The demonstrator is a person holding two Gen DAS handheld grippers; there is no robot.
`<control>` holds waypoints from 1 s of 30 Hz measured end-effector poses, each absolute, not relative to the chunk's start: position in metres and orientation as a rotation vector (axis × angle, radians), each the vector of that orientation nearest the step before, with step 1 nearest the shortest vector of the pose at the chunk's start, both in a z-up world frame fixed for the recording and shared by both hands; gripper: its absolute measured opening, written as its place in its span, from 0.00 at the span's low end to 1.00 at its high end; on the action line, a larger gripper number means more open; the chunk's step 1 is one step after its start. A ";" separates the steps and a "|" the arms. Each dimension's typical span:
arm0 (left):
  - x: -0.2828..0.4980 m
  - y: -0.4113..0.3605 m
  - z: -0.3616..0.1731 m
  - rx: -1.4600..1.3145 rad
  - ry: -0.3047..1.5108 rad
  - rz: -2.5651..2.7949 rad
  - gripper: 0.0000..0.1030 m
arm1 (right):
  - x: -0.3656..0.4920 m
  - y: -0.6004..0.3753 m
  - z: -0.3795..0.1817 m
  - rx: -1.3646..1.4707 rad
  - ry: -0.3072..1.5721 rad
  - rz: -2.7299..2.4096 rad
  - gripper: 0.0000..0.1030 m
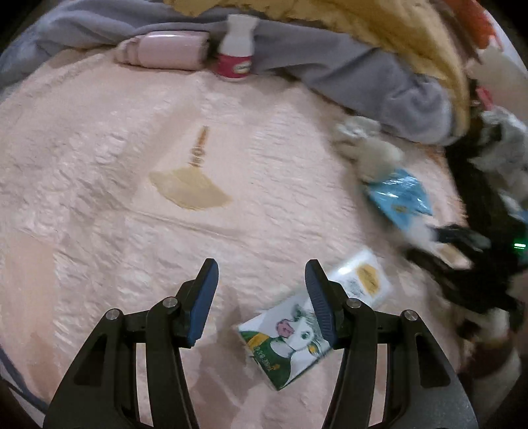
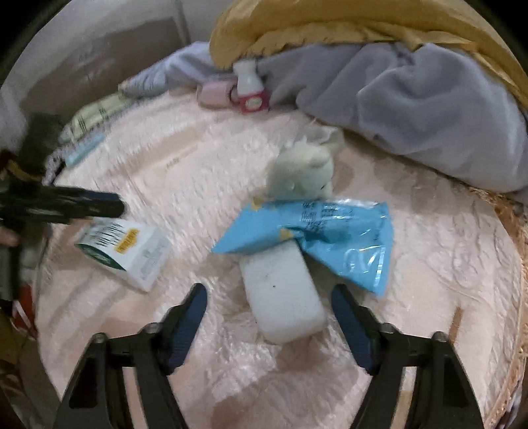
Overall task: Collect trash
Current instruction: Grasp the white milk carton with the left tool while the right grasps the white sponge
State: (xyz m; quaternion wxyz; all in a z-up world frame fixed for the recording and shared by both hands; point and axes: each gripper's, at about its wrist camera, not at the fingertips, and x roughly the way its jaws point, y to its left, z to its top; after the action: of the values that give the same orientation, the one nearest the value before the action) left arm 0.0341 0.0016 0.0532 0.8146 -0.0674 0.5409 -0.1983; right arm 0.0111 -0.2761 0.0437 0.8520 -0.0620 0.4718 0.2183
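A white and green carton (image 1: 290,343) with a cartoon cow lies on the pink bedspread (image 1: 132,231); it also shows in the right wrist view (image 2: 128,254). My left gripper (image 1: 260,274) is open above it, right finger over its edge. A blue plastic wrapper (image 2: 323,231) lies over a white foam block (image 2: 283,297); the wrapper also shows in the left wrist view (image 1: 399,198). My right gripper (image 2: 269,293) is open, its jaws on either side of the block's near end. The right gripper appears blurred in the left wrist view (image 1: 462,244).
A small white plush toy (image 2: 303,168) lies behind the wrapper. A white bottle with a red label (image 1: 236,49) and a pink case (image 1: 165,49) sit at the back. A grey blanket (image 2: 429,109) and a yellow quilt (image 2: 297,29) are piled behind.
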 end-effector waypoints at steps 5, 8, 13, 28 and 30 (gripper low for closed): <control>0.022 -0.016 0.063 -0.106 1.130 -0.626 0.62 | -0.015 -0.278 0.054 -0.153 0.941 0.456 0.35; 0.020 -0.032 0.062 -0.026 1.151 -0.673 0.63 | -0.038 -0.296 0.065 -0.119 0.919 0.431 0.35; 0.004 -0.059 0.057 0.160 1.149 -0.712 0.63 | -0.072 -0.315 0.068 -0.092 0.941 0.396 0.35; -0.021 -0.114 0.059 0.128 1.072 -0.526 0.53 | -0.130 -0.354 0.076 0.041 0.887 0.309 0.35; -0.032 -0.130 0.069 0.140 1.049 -0.540 0.53 | -0.138 -0.363 0.083 0.053 0.864 0.293 0.35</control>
State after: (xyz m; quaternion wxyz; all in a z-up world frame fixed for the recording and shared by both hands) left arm -0.0320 -0.1295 0.0688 0.8287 0.0659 0.4942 -0.2542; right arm -0.1379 -0.3627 0.0831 0.8975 0.0254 0.4170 0.1414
